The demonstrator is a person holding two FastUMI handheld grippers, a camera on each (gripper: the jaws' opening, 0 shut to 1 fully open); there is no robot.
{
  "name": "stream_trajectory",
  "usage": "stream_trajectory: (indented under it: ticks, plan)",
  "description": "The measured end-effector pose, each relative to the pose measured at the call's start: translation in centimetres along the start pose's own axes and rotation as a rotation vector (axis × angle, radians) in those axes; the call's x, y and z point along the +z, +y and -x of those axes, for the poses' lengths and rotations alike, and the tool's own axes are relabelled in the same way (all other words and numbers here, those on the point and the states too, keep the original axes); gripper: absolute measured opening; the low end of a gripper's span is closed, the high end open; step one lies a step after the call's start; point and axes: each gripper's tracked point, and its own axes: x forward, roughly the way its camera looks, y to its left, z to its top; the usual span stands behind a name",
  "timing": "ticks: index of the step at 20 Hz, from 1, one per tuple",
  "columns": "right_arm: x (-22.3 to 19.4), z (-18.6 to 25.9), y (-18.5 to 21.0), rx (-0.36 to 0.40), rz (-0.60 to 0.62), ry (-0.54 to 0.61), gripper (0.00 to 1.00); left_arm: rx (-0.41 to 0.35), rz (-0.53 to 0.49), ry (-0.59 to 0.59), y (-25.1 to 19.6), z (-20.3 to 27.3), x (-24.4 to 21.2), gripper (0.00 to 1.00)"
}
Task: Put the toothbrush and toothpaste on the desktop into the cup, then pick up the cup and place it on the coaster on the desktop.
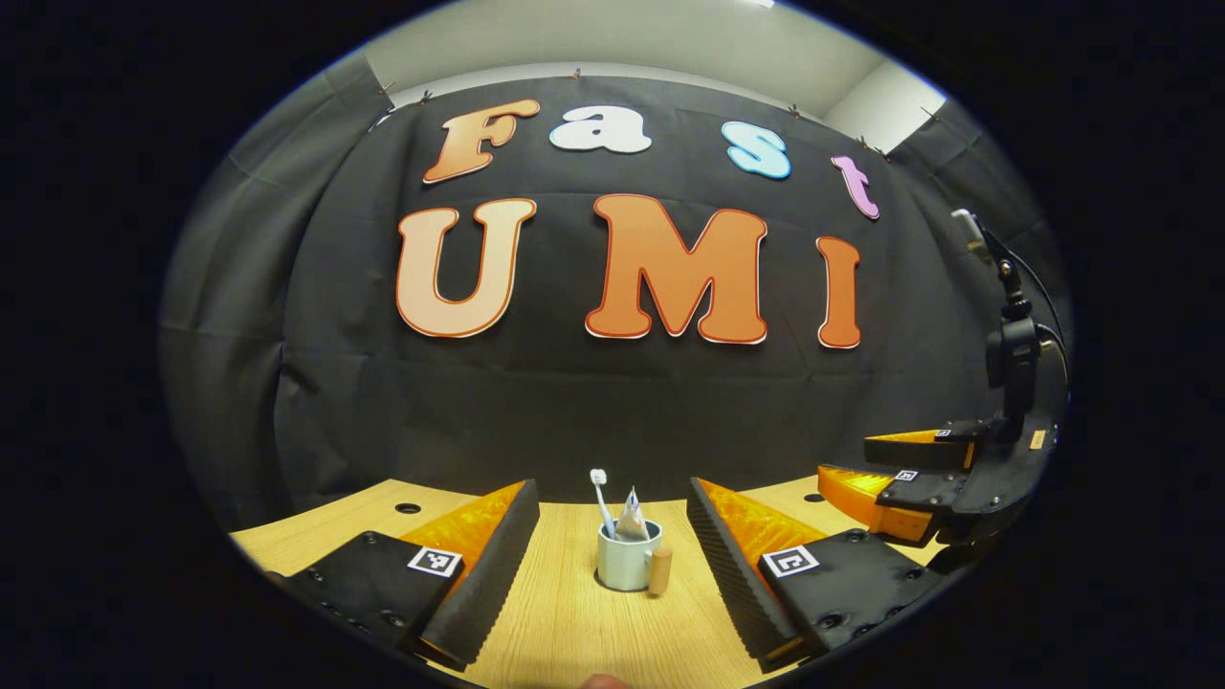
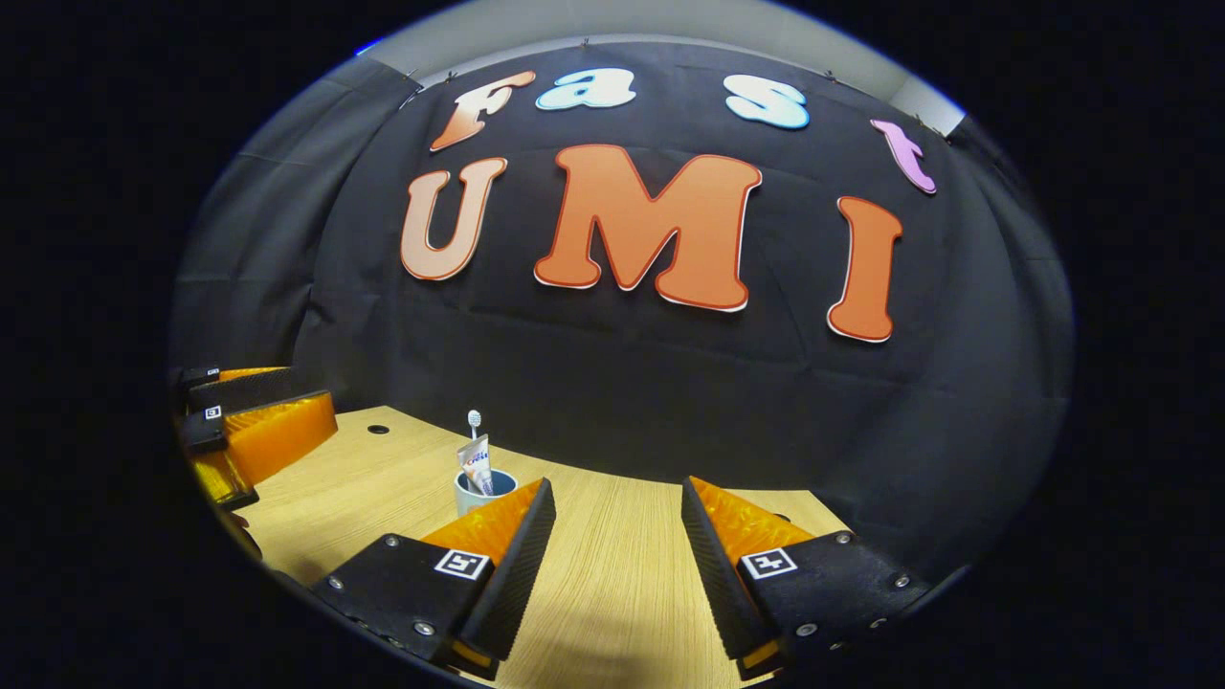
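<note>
A pale cup point(image 1: 624, 563) with a wooden handle point(image 1: 660, 570) stands upright on the wooden desktop point(image 1: 574, 632). A toothbrush point(image 1: 602, 500) and a toothpaste tube point(image 1: 632, 520) stick up out of it. My left gripper point(image 1: 611, 488) is open and empty, with the cup a short way ahead, centred between its fingers. In the right gripper view the cup point(image 2: 471, 498) sits left of and beyond my open, empty right gripper point(image 2: 617, 488), partly hidden by its left finger, with the toothbrush point(image 2: 474, 421) and tube point(image 2: 476, 463) above the rim. A dark edge under the cup's base could be shadow or a coaster.
The right gripper point(image 1: 847, 461) hovers open over the table's right side in the left gripper view, with a camera mount point(image 1: 1010, 349) above it. The left gripper point(image 2: 321, 389) shows at the far left of the right gripper view. Small round holes point(image 1: 408, 507) point(image 2: 379, 430) mark the desktop's back.
</note>
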Motion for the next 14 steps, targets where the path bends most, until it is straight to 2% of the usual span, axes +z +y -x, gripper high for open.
stream_trajectory:
  ticks: [14]
  plan:
    - [1.4, 4.2, -2.3, -0.02, -0.105, -0.166, 0.8, -0.031, -0.049, -0.045, -2.0, 2.3, 1.0, 0.97]
